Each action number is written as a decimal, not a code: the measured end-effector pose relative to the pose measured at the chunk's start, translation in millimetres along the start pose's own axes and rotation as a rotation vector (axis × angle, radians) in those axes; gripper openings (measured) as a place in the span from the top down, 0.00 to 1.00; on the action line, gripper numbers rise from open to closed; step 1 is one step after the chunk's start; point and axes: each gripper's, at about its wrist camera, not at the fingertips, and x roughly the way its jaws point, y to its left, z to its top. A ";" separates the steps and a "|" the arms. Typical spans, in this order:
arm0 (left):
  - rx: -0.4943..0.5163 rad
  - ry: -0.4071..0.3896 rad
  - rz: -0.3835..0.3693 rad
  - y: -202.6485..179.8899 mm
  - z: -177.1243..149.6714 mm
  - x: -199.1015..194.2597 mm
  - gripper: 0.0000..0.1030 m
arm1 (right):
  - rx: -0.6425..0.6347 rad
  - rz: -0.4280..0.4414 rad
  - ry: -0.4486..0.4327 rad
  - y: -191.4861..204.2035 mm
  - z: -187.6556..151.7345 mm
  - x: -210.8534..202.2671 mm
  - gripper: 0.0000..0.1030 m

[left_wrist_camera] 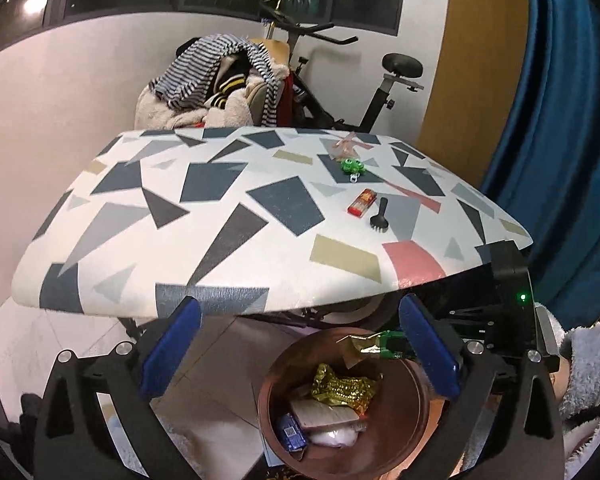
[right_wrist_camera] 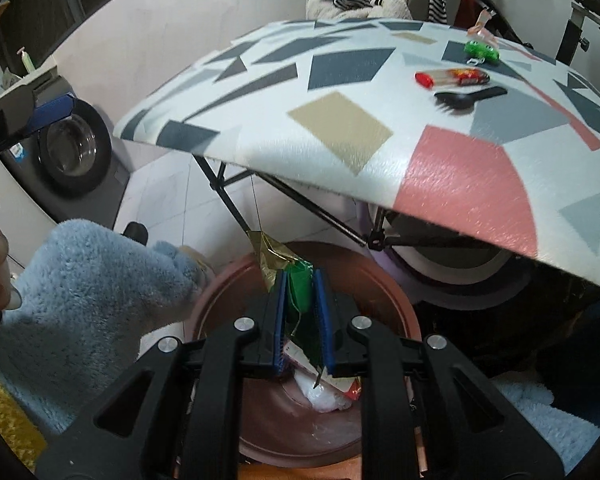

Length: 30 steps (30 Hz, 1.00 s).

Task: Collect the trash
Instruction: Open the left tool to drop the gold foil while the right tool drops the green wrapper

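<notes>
A brown round bin (left_wrist_camera: 414,408) stands on the floor below the table's near edge and holds several wrappers. My right gripper (right_wrist_camera: 301,280) is shut on a green and gold wrapper (right_wrist_camera: 298,280) and holds it over the bin (right_wrist_camera: 384,292). The wrapper also shows in the left wrist view (left_wrist_camera: 380,346). My left gripper (left_wrist_camera: 300,344) is open and empty, above the bin's left side. On the patterned table (left_wrist_camera: 220,208) lie a red packet (left_wrist_camera: 362,202), a black spork (left_wrist_camera: 380,220), a green toy (left_wrist_camera: 351,166) and a pink wrapper (left_wrist_camera: 346,145).
An exercise bike (left_wrist_camera: 380,92) and a chair heaped with clothes (left_wrist_camera: 216,88) stand behind the table. A washing machine (right_wrist_camera: 72,152) is at the left. A blue curtain (left_wrist_camera: 560,120) hangs at the right. The table's folding legs (right_wrist_camera: 236,200) stand near the bin.
</notes>
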 end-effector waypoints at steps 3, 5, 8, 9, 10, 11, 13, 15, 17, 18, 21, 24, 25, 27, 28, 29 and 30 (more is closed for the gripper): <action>-0.018 0.013 0.008 4.5 -3.7 2.5 0.06 | 0.001 -0.005 0.008 -0.7 -2.4 3.1 0.82; -0.033 0.020 0.012 8.5 -5.1 3.8 0.06 | 0.004 -0.008 0.012 -1.6 -3.1 4.1 0.82; -0.047 0.019 0.015 12.0 -5.4 4.0 0.06 | 0.009 -0.015 0.018 -3.0 -2.9 5.5 0.82; -0.053 0.019 0.014 13.2 -5.5 4.0 0.06 | 0.009 -0.018 0.020 -3.1 -2.9 6.3 0.82; -0.055 0.020 0.015 13.7 -5.4 4.2 0.06 | 0.009 -0.019 0.021 -2.9 -1.6 6.5 0.81; -0.056 0.021 0.017 14.4 -5.6 4.2 0.06 | 0.008 -0.023 0.022 -2.8 -1.4 6.8 0.79; -0.055 0.023 0.021 14.7 -6.3 4.6 0.06 | 0.007 -0.030 0.019 -2.0 -1.2 6.4 0.72; -0.054 0.024 0.023 15.0 -6.5 4.9 0.06 | 0.006 -0.036 0.013 -2.0 -1.0 5.5 0.53; -0.057 0.027 0.026 15.9 -7.0 4.8 0.06 | 0.006 -0.044 -0.007 -1.9 -0.8 2.1 0.21; -0.059 0.027 0.026 16.3 -7.0 4.9 0.06 | 0.006 -0.046 -0.014 -1.8 -0.6 1.0 0.16; -0.068 0.027 0.030 18.4 -7.2 4.7 0.06 | 0.012 -0.068 -0.038 -3.7 0.6 -2.5 0.06; -0.079 0.026 0.033 20.6 -7.2 4.7 0.06 | 0.037 -0.081 -0.054 -8.7 3.3 -6.2 0.06; -0.081 0.024 0.035 21.0 -7.3 4.7 0.06 | 0.043 -0.085 -0.060 -9.8 3.6 -7.5 0.06; -0.083 0.024 0.039 21.7 -7.6 5.5 0.06 | 0.055 -0.097 -0.084 -12.2 4.8 -12.3 0.06; -0.084 0.024 0.040 21.9 -7.9 5.7 0.06 | 0.058 -0.100 -0.093 -12.8 5.0 -13.9 0.06; -0.085 0.024 0.042 22.6 -8.3 6.5 0.06 | 0.062 -0.096 -0.106 -14.6 5.3 -16.0 0.06; -0.086 0.024 0.043 22.7 -8.6 6.9 0.06 | 0.065 -0.093 -0.106 -15.2 5.4 -16.0 0.06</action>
